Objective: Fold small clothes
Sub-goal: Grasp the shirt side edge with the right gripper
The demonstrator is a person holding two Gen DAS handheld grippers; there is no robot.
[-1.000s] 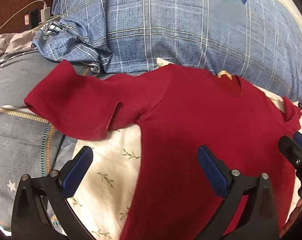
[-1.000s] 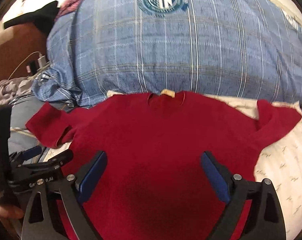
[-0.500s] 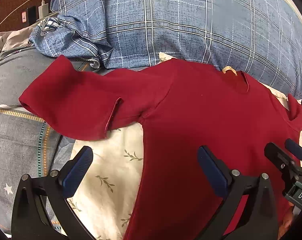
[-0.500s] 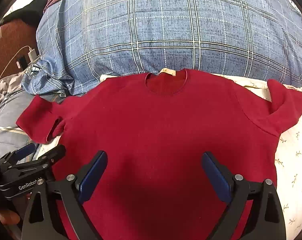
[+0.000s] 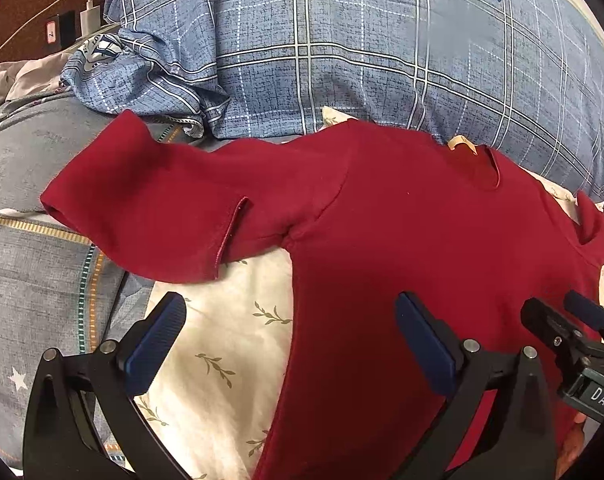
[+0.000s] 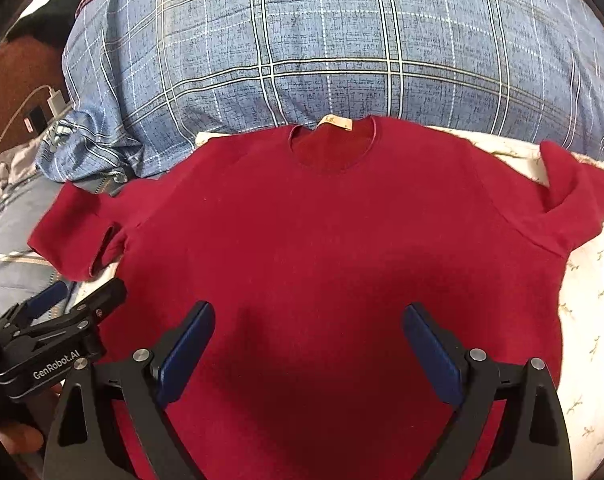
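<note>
Red shirt [image 6: 322, 240] flat on bed [image 5: 230, 340], face up, neckline toward the plaid pillow [image 6: 322, 40]; no fold made yet.
Left claw [image 5: 288, 344] wide, empty, over the shirt's left edge; right claw [image 6: 308, 344] wide, empty, over mid-body. Judgement: pinch left sleeve [image 5: 150, 208] and side seam together, carry inward to centre line, keep hem straight.

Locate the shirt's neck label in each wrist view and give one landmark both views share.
Left wrist: the neck label sits upper right, at the red shirt's collar.
Right wrist: the label sits top centre, at the collar.
Shared landmark: the blue plaid pillow right behind the collar.
</note>
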